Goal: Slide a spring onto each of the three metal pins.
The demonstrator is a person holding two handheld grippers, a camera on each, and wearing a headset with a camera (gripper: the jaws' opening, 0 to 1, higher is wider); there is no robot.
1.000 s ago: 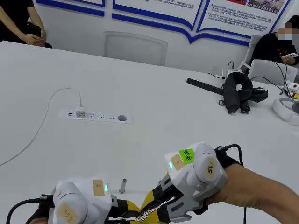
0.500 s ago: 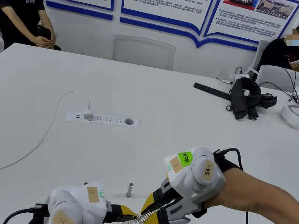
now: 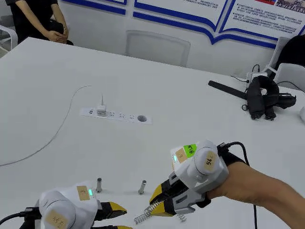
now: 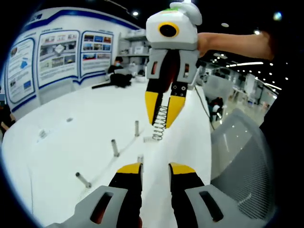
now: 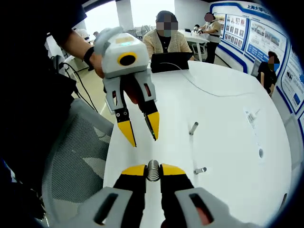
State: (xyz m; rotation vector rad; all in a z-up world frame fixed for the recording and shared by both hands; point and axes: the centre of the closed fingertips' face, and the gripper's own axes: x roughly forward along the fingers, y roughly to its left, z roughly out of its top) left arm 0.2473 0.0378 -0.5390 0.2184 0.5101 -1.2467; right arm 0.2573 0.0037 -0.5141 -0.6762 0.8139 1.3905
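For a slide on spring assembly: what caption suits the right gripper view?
Right gripper clamps a spring, facing the open left gripper, with two metal pins on the white table beyond.

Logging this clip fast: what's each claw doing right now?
left claw: open, empty.
right claw: closed on a small coiled silver metal spring.

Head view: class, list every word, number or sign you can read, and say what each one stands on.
"56", it seems, tilted: round tan sticker on the right gripper, which holds the spring.
Green sticker on that gripper: handwriting, unreadable.
Tan stickers on the left gripper: blurred.
Wall posters: print too small.
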